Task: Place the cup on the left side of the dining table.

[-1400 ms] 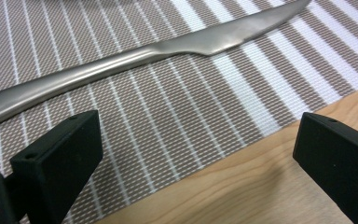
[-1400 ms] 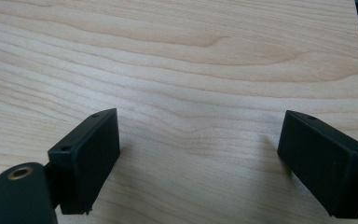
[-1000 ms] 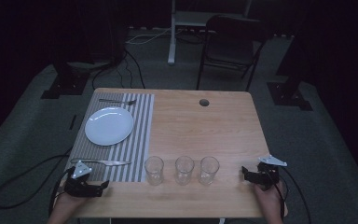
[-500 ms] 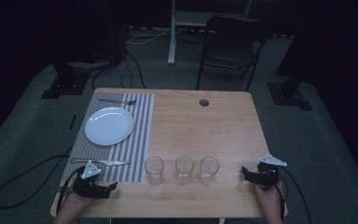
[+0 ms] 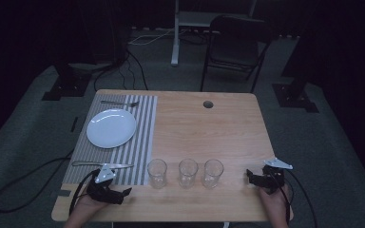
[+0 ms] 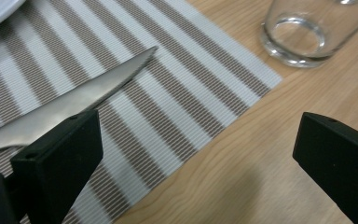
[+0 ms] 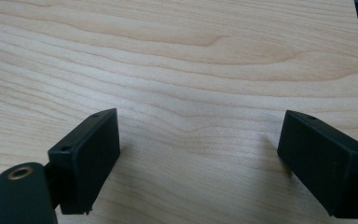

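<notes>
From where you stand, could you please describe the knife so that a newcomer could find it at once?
Start at the striped placemat on the table's left half. Along its near edge, below the white plate, lies the knife, just ahead of the left gripper. Unlike the fork beyond the plate, it has a serrated blade.

The steel knife [image 5: 103,165] lies flat along the striped placemat's [image 5: 138,142] near edge, at 6 o'clock from the white plate [image 5: 111,128], its serrated tip pointing toward 3 o'clock.

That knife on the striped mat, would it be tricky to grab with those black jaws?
Probably. The knife lies flat on the placemat, leaving little edge to pinch. Its polished metal looks slippery, though stiff. The open left gripper would likely need to straddle it.
</notes>
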